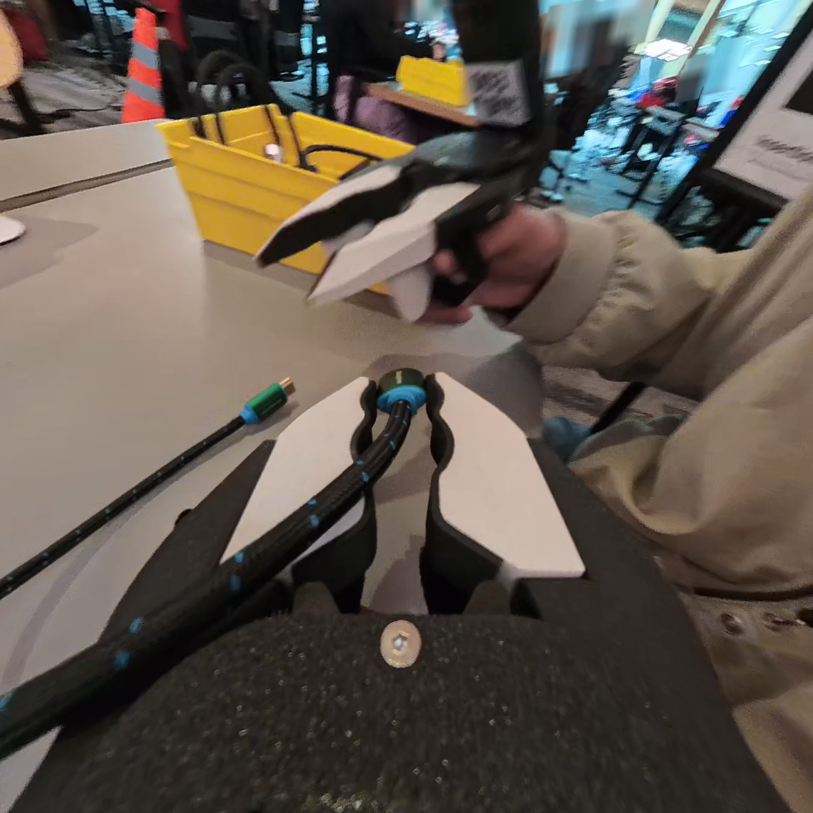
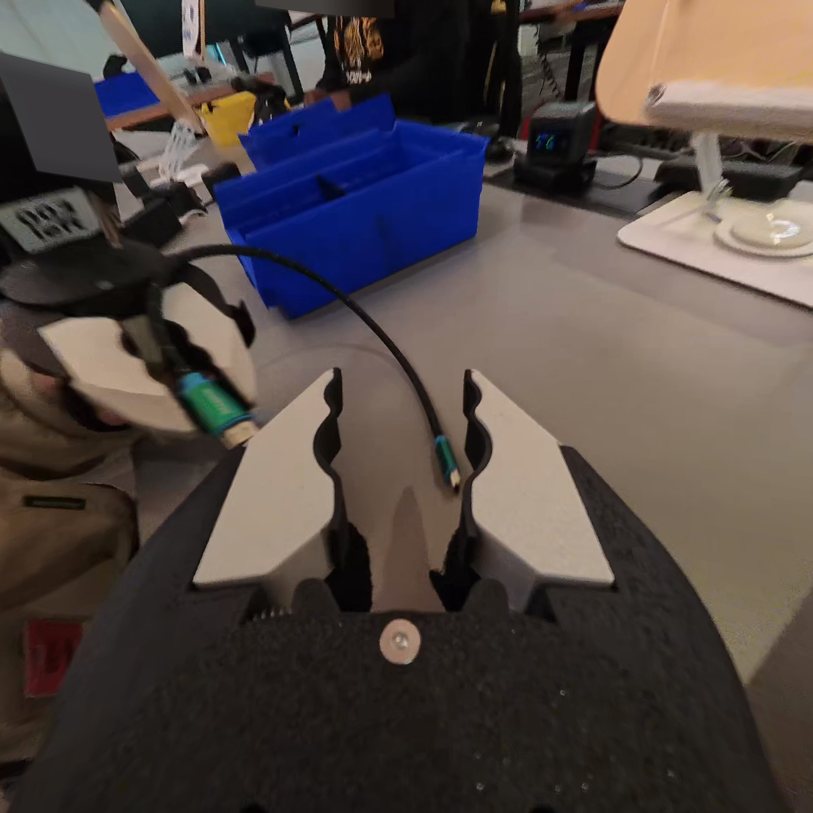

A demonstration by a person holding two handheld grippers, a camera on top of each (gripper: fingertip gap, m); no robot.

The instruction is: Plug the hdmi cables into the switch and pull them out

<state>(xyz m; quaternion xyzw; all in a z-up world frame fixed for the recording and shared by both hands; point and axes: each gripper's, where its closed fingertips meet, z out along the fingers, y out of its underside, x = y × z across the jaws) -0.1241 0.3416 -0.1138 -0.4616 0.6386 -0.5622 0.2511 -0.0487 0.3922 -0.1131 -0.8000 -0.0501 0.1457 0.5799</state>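
Cable end w/ green shell and blue collar, the held plug (image 1: 399, 387), sits pinched between the tips of the left tool (image 1: 399, 391); its black braided cord w/ blue flecks runs back between the fingers and out over the tool's left side; in the right wrist view the same plug (image 2: 217, 407) sticks out of the left tool (image 2: 206, 404) at the left edge, metal tip pointing down and right, blurred. Right tool (image 2: 402, 374) is wide apart w/ nothing in it, held above the grey counter (image 2: 616, 374); in the left wrist view it (image 1: 286, 277) hangs in the air in front of a yellow bin (image 1: 228, 184), gripped by a hand (image 1: 506, 264) in a beige sleeve. Second plug (image 2: 446, 462), also green w/ blue collar, lies flat on the counter, seen between the right tool's fingers, near the right one; can't tell if it touches; its black cord arcs away to the left; the left wrist view shows it (image 1: 268, 402) on the counter left of the left tool, apart from it. Blue bin (image 2: 352, 220) stands farther back on the counter; white tray (image 2: 686, 250) w/ a dish at far right; orange cone (image 1: 143, 66) in the background. Switch not seen in either view.
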